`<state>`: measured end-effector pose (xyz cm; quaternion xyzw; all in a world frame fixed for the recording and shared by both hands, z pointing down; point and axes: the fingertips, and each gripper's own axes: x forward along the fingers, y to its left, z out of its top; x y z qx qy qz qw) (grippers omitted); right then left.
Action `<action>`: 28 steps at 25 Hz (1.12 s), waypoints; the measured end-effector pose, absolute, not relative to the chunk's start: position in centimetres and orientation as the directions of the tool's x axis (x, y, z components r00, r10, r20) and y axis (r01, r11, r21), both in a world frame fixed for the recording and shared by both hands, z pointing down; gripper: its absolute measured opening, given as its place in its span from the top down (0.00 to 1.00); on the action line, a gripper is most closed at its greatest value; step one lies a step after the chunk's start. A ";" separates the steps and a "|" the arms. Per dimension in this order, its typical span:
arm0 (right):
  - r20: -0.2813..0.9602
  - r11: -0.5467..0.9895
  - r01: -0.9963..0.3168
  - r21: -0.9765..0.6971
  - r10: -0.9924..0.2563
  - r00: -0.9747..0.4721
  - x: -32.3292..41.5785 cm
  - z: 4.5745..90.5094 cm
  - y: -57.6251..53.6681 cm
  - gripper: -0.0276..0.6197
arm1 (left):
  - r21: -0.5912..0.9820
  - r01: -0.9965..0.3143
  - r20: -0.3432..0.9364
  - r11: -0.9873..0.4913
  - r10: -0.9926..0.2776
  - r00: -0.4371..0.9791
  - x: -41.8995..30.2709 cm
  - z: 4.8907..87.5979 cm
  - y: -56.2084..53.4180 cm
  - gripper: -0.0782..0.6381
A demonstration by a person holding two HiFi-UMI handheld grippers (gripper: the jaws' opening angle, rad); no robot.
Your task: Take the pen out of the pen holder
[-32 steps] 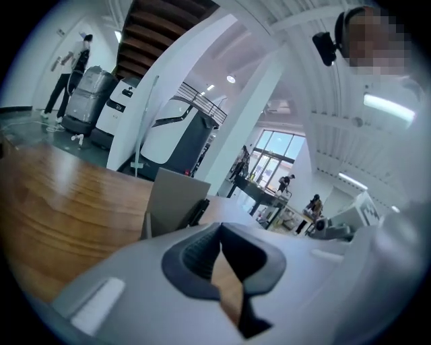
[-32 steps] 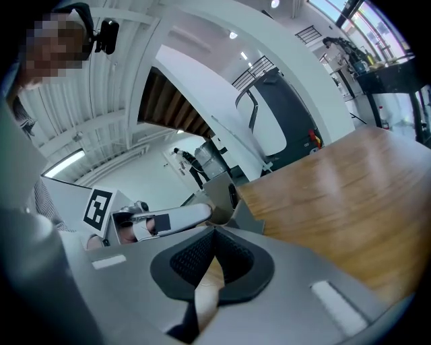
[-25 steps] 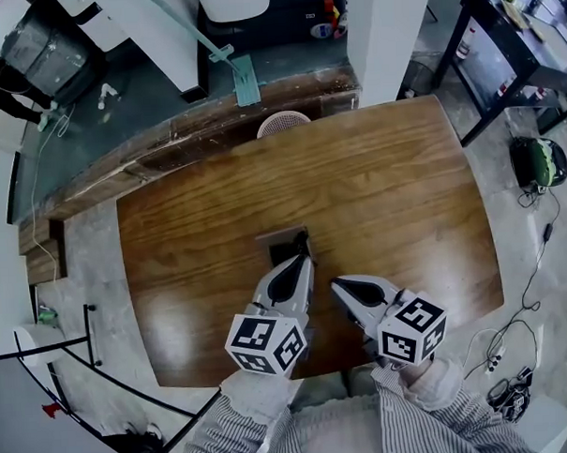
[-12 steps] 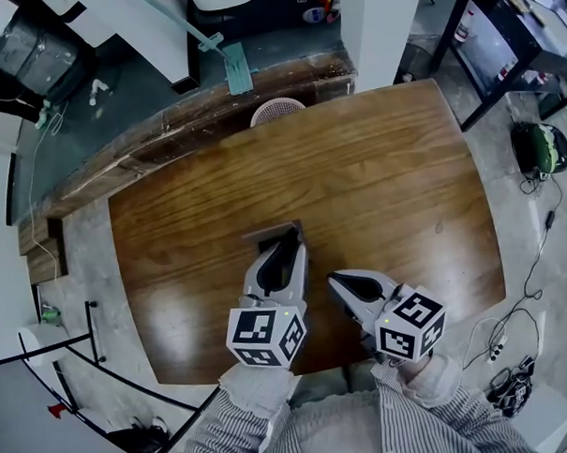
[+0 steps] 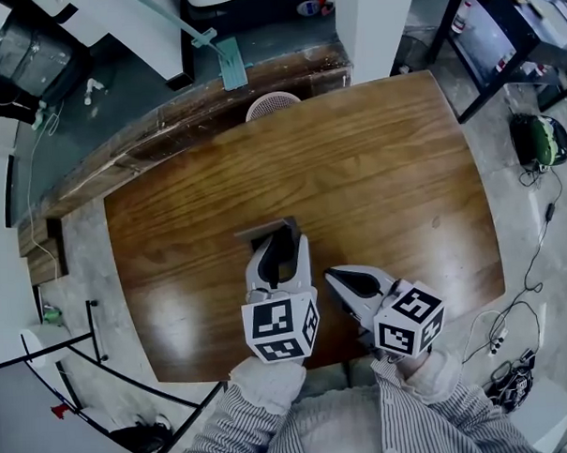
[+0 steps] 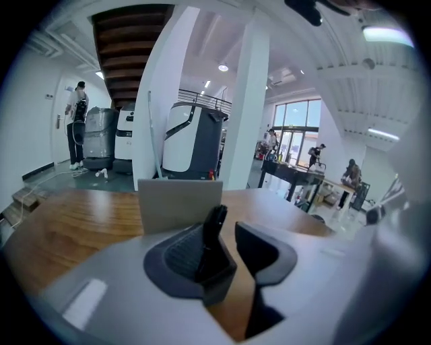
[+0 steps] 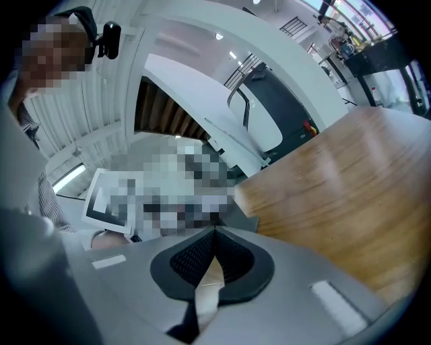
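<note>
Left gripper (image 6: 229,236): your jaws stand apart, at a moderate opening. The black pen (image 6: 213,239) rises between them, tilted, lying against the ribbed pad of the jaw on the view's left. A strip of wood shows between the pen and the other pad, so there is no clamp on it. The pen's lower end is hidden behind the jaw. The grey pen holder (image 6: 176,201) stands just beyond the jaw tips; in the head view it sits at the tips, near the middle of the wooden table (image 5: 384,169)

Right gripper (image 7: 214,232): your jaws are pressed together, pads meeting at the tips, nothing between them. In the head view it hangs over the table's near edge, beside the left gripper and apart from the pen holder
</note>
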<state>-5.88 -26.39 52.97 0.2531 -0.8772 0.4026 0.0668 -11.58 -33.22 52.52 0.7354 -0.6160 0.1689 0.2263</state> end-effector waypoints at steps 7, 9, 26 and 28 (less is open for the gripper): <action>0.316 0.529 -0.496 -0.689 -0.396 -0.862 -5.4 53.3 -26.1 0.96 | 0.092 -0.995 0.514 -0.048 -0.853 0.088 -12.3 52.8 -33.4 0.76; 0.316 0.527 -0.494 -0.691 -0.395 -0.863 -5.4 53.3 -26.0 0.96 | 0.085 -0.995 0.512 -0.048 -0.855 0.084 -12.4 52.7 -33.5 0.76; 0.297 0.563 -0.481 -0.672 -0.390 -0.872 -6.0 51.4 -25.2 0.96 | 0.112 -0.990 0.462 -0.090 -0.877 0.132 -12.8 49.8 -32.4 0.80; 0.294 0.573 -0.481 -0.664 -0.392 -0.872 -6.2 50.9 -25.2 0.96 | 0.129 -0.988 0.446 -0.087 -0.884 0.136 -13.1 49.1 -32.2 0.80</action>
